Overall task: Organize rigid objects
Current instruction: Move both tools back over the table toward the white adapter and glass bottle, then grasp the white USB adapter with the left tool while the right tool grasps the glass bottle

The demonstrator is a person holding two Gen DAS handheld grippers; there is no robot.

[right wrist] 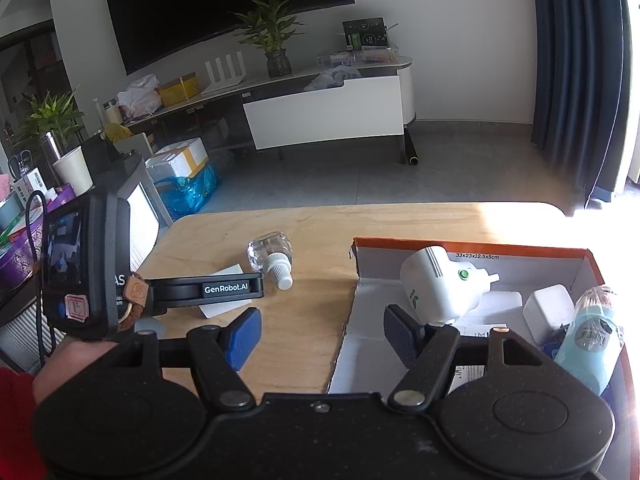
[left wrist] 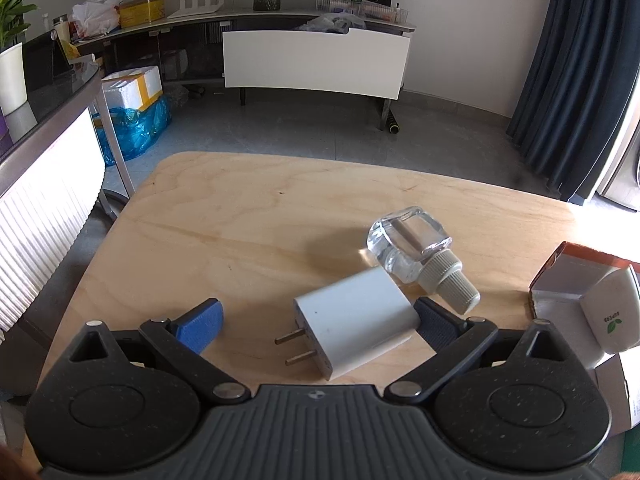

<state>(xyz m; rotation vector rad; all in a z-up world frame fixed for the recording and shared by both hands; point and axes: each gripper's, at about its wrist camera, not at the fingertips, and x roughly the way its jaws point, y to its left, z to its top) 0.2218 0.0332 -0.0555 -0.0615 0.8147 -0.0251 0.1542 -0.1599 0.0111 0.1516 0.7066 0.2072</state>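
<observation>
white charger (left wrist: 356, 320) partly hides the left gripper's (left wrist: 320, 320) right finger.

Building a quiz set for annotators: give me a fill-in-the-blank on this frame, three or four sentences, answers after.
1. The white charger lying between the fingers of the left gripper has ____ metal prongs.
2. The clear bottle with the white ribbed cap lies on its ____ on the wooden table.
3. The white device with the green button sits inside the ____ box.
4. The jaws of the left gripper stand ____.

Answers: two; side; cardboard; open
</observation>
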